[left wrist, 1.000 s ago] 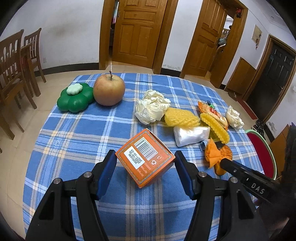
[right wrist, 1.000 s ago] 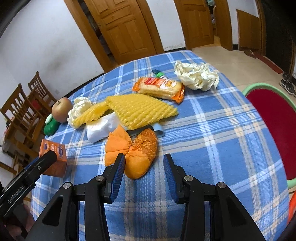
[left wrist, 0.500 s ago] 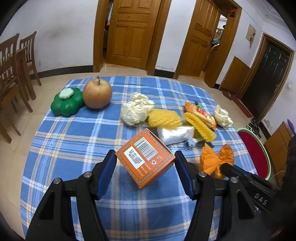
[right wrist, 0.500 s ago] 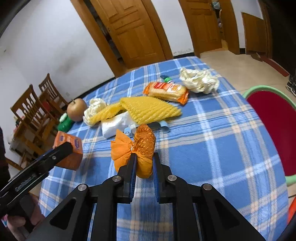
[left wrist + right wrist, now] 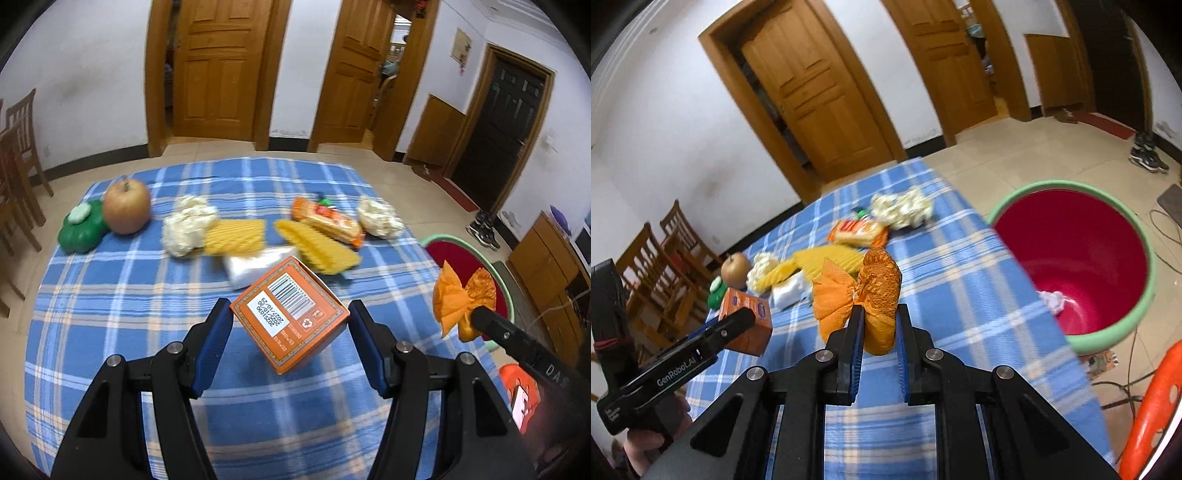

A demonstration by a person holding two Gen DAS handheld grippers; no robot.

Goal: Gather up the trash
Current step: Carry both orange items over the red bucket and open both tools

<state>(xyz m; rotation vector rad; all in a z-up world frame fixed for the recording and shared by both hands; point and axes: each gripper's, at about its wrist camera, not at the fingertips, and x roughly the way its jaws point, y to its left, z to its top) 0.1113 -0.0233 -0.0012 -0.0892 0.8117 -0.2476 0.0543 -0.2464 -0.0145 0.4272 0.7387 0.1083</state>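
Observation:
My left gripper (image 5: 290,325) is shut on an orange carton (image 5: 290,317) and holds it above the blue plaid table (image 5: 110,302). My right gripper (image 5: 880,321) is shut on an orange crumpled wrapper (image 5: 875,295), lifted above the table near its right edge. The wrapper also shows in the left wrist view (image 5: 461,299). A red bin with a green rim (image 5: 1078,258) stands on the floor to the right of the table, with a white scrap inside it.
On the table lie yellow foam nets (image 5: 317,245), white paper wads (image 5: 188,225), a snack packet (image 5: 325,221), a white packet (image 5: 255,266), an apple (image 5: 125,206) and a green toy (image 5: 81,229). Wooden chairs (image 5: 18,155) stand at the left.
My right gripper closed on the orange wrapper and lifted it up and to the right, toward the bin. My left gripper rose with the carton.

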